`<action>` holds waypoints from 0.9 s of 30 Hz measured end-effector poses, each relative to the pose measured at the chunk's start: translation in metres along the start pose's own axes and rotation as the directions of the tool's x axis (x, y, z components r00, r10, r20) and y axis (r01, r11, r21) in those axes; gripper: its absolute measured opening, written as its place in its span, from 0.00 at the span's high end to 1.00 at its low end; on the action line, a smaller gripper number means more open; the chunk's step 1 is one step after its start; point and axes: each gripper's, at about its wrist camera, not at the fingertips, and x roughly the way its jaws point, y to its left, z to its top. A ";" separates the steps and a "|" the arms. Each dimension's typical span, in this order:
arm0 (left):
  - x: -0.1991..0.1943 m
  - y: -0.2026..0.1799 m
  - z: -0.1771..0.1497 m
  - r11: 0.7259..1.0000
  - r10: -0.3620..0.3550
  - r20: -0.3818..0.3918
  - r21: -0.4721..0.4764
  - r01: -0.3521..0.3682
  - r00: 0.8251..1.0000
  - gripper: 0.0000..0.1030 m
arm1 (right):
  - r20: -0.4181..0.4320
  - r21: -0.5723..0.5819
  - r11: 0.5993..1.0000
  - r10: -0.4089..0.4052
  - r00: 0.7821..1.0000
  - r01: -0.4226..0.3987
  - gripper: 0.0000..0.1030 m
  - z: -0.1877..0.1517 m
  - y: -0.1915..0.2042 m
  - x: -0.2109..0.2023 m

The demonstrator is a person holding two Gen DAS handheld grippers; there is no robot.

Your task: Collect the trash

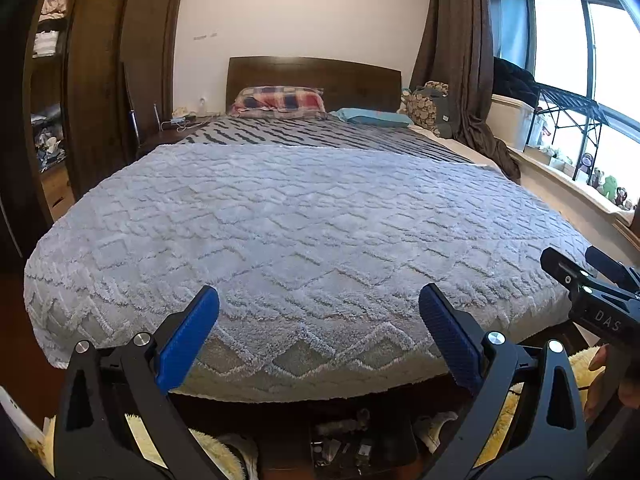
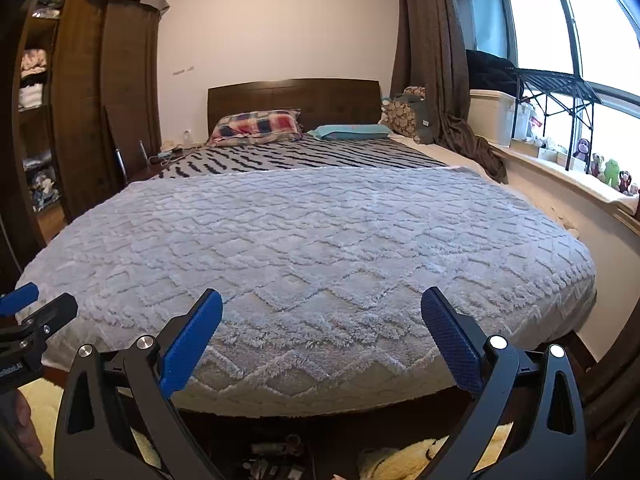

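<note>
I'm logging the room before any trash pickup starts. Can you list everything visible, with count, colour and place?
bed blanket: one, grey, textured, covering the near part of the bed
striped sheet: one, grey and black, beyond the blanket
plaid pillow: one, red, blue and white, at the headboard
teal pillow: one, beside the plaid pillow
headboard: one, dark wood
wardrobe: one, brown, open shelves of clothes, room's left
curtain: one, brown, by the window
toys: several, on the windowsill
left gripper: open, blue pads
right gripper: open, blue pads
</note>
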 end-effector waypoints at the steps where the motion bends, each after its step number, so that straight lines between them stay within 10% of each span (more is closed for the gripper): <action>1: -0.001 0.000 0.000 1.000 -0.001 0.002 0.001 0.001 1.000 0.08 | 0.002 0.000 1.000 -0.001 1.000 0.001 0.03 0.000 0.000 0.000; 27: -0.005 0.000 0.004 1.000 0.005 0.031 -0.002 -0.005 1.000 0.08 | 0.004 -0.005 1.000 0.001 1.000 -0.001 0.03 0.004 0.003 0.000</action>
